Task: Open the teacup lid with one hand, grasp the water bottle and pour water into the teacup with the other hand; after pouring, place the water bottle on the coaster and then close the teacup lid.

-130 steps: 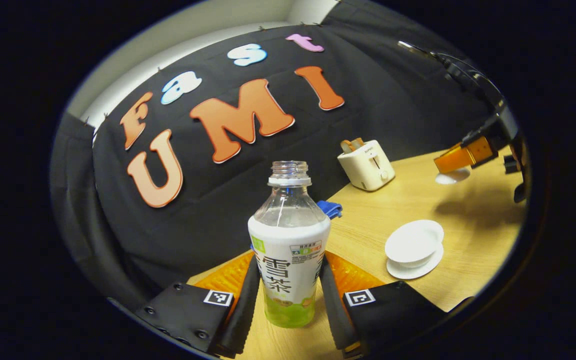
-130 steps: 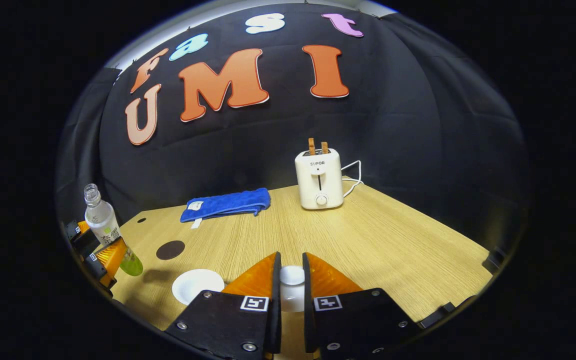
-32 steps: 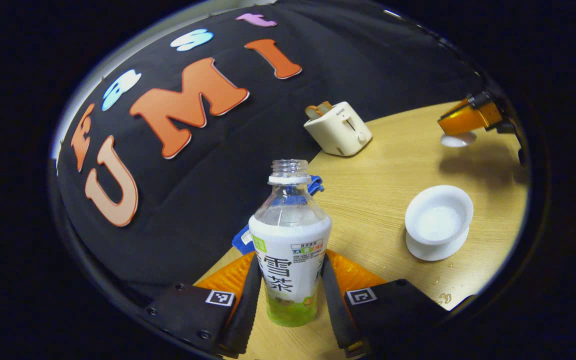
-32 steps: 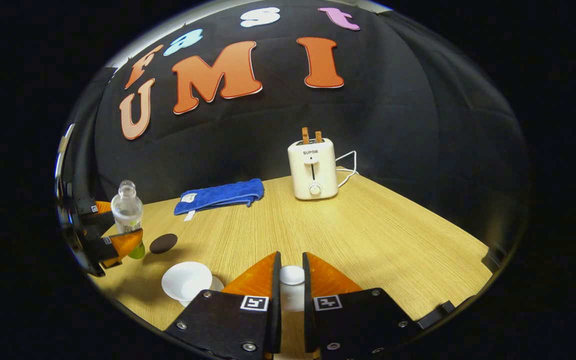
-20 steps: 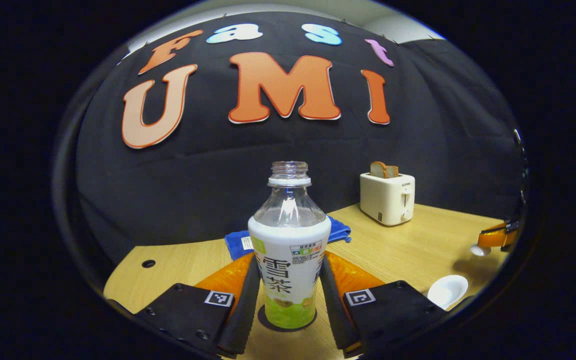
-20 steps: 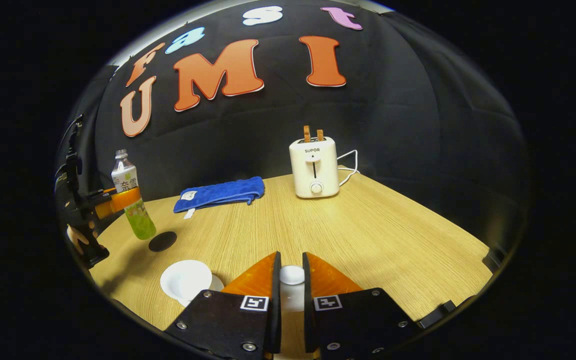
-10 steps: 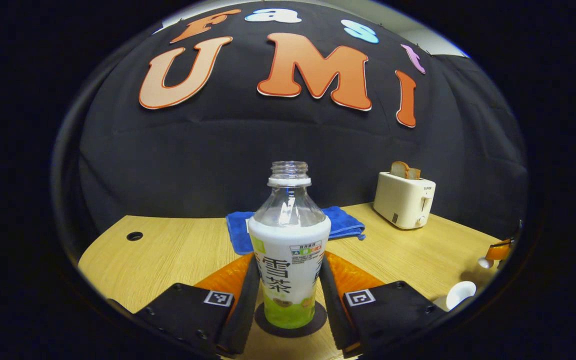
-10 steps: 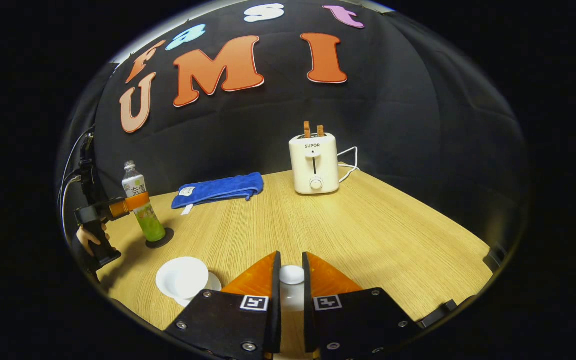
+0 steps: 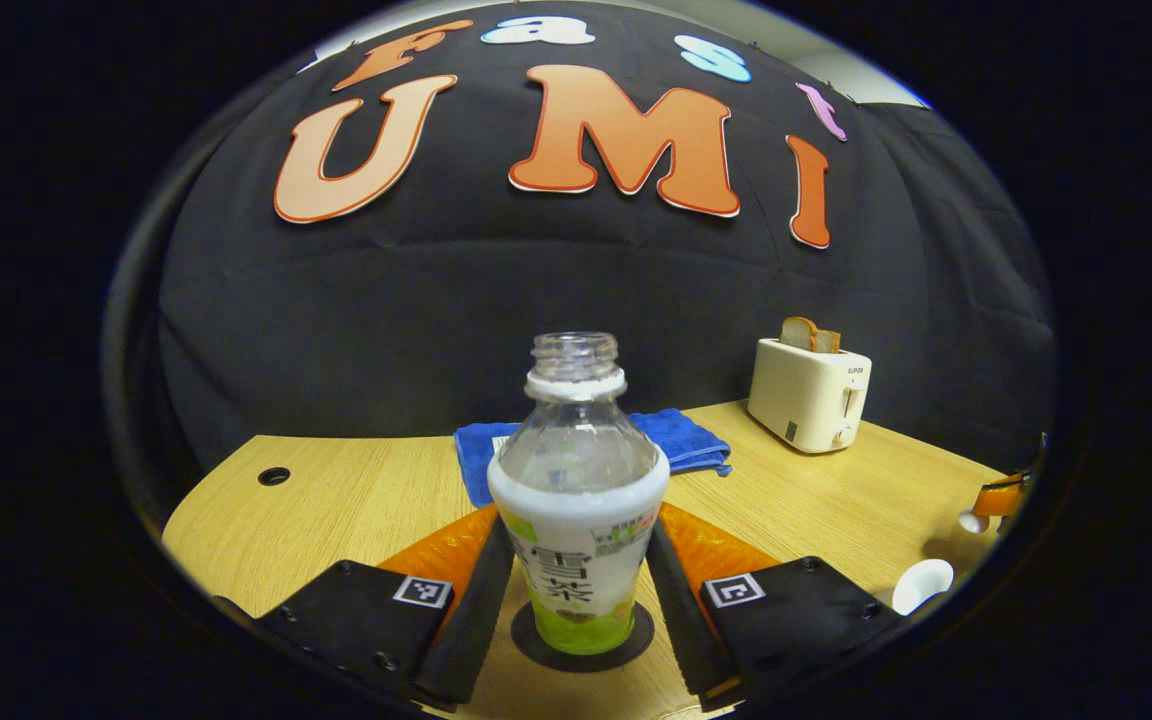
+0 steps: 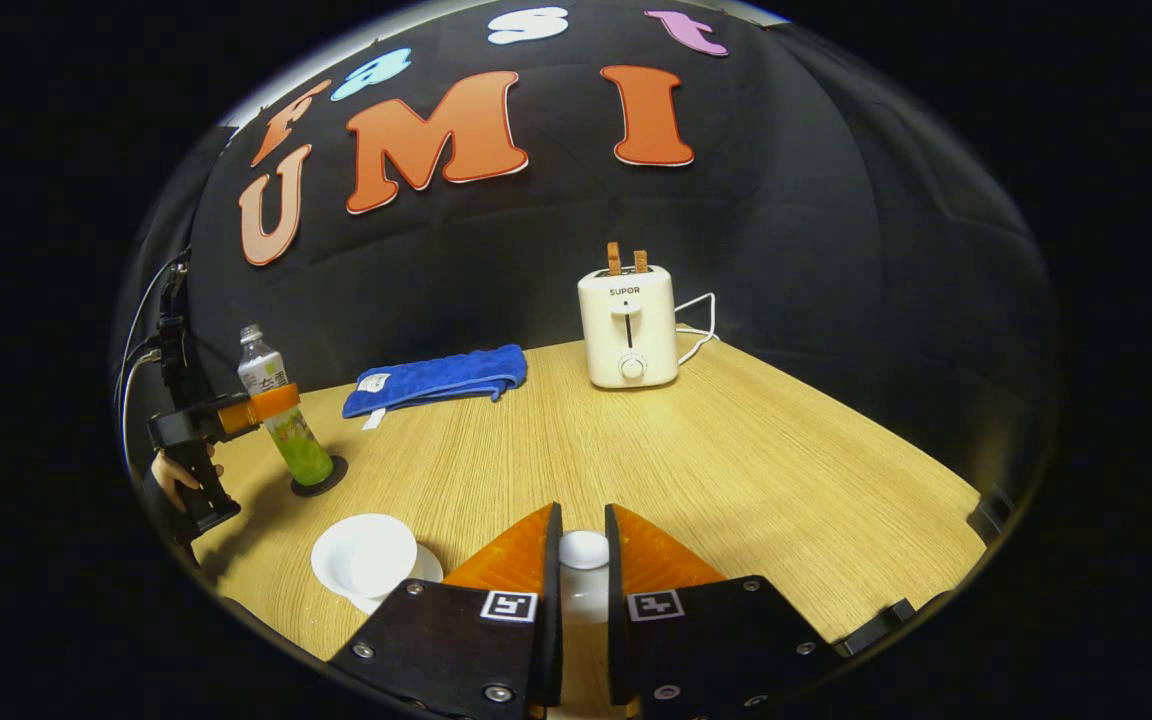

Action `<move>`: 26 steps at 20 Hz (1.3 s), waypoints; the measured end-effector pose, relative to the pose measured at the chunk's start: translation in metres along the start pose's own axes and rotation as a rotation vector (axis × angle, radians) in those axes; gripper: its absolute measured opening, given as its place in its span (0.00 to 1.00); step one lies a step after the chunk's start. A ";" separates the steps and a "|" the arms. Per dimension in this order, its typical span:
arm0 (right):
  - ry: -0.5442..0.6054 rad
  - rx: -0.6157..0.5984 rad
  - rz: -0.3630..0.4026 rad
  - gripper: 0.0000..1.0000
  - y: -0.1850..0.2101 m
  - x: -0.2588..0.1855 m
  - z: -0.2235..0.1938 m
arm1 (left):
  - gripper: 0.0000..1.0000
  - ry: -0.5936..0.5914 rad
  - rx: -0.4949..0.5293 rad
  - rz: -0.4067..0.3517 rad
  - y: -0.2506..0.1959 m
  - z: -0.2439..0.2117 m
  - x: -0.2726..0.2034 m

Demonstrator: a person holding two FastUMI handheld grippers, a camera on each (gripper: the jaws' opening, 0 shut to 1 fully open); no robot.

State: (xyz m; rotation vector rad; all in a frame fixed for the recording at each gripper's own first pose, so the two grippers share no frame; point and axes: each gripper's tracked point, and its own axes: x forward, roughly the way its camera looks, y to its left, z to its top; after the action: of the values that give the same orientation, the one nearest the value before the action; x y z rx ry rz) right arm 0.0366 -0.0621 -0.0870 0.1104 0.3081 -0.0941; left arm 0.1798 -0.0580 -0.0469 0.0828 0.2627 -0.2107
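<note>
The water bottle, clear with a white and green label and no cap, stands upright on the dark round coaster. My left gripper is around it, open, its fingers a little off the label. In the right gripper view the bottle and the left gripper are at the far left, held by a hand. My right gripper is shut on the white teacup lid by its knob. The uncovered white teacup sits on its saucer to the lower left of it.
A cream toaster with bread slices stands at the back of the wooden table, its cord trailing right. A folded blue towel lies at the back left. A small hole is in the tabletop near its left corner.
The left gripper has carried the bottle from beside the teacup to the coaster, set it down upright, and its fingers have just spread. The right gripper has kept still with the lid.
</note>
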 end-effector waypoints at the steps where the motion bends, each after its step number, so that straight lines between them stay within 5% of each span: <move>1: 0.000 0.000 0.000 0.18 0.000 0.000 0.000 | 0.77 -0.003 -0.002 0.001 0.001 0.001 -0.001; 7: -0.008 -0.009 0.003 0.18 0.004 -0.002 0.002 | 0.96 0.011 -0.001 0.021 0.006 -0.006 -0.018; 17: -0.079 -0.062 0.051 0.18 0.041 -0.014 0.020 | 0.98 -0.120 0.034 0.160 0.026 0.006 -0.105; 26: -0.080 -0.129 0.164 0.18 0.111 -0.007 0.014 | 0.98 -0.104 -0.008 0.151 0.031 0.005 -0.149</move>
State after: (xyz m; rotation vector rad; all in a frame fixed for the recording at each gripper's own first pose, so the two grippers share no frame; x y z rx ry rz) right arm 0.0467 0.0461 -0.0609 0.0035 0.2231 0.0842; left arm 0.0474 0.0007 -0.0010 0.0834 0.1526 -0.0635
